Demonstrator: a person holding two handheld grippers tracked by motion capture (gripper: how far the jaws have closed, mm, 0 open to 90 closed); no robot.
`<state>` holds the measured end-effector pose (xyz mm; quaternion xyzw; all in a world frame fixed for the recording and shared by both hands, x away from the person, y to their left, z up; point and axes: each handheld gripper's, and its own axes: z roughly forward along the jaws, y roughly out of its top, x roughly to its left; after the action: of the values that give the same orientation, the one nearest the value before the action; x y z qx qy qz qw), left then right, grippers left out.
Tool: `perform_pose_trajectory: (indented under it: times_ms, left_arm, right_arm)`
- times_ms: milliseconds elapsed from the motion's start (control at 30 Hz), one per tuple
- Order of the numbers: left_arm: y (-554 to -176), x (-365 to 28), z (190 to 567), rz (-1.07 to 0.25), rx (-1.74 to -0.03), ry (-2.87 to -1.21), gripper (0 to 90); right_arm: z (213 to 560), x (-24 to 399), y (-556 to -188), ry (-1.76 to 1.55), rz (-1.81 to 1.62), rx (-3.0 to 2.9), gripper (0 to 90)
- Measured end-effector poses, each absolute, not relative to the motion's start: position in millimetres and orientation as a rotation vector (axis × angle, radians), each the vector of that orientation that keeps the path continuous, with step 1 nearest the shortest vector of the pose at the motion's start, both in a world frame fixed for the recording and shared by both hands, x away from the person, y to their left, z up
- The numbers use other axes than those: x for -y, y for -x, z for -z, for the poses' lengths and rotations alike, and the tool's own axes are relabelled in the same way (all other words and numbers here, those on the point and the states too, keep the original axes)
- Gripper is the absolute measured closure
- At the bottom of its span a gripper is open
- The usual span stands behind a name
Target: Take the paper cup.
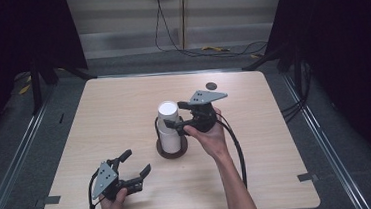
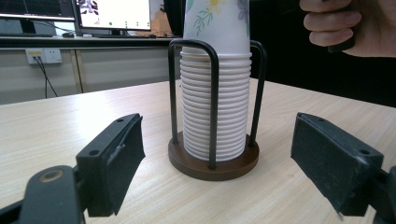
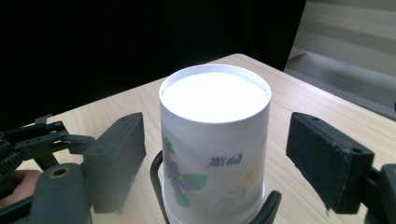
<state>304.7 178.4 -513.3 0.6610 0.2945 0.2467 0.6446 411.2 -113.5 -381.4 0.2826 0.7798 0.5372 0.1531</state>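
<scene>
Right claw (image 3: 212, 154) astride top cup (image 3: 215, 140)

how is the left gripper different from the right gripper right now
The left gripper lies low near the table's front edge, with nothing between its fingers; the right gripper is raised at the cup stack, its fingers either side of the top cup, not yet touching. Both are open.

One cup stack (image 1: 169, 123), one holder (image 1: 172, 149), two tongs (image 1: 174, 126) (image 1: 137, 163).
</scene>
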Motion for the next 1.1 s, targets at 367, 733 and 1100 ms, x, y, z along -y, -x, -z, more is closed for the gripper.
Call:
perform_pose_trajectory:
  times_ms: [367, 733, 1100]
  left_arm:
    - [-304.9, -178.4, 513.3, -0.560, -0.670, -1.506, 16.9]
    - [-304.9, -178.5, 513.3, -0.559, -0.668, -1.507, 16.9]
    - [-304.9, -178.2, 513.5, -0.561, -0.668, -1.502, 17.0]
  right_arm:
    - [375.5, 101.1, -423.3, -0.791, -1.473, -2.313, 23.5]
    - [376.3, 96.7, -430.3, -0.805, -1.443, -2.365, 27.1]
    - [376.1, 96.0, -432.1, -0.800, -1.434, -2.390, 30.1]
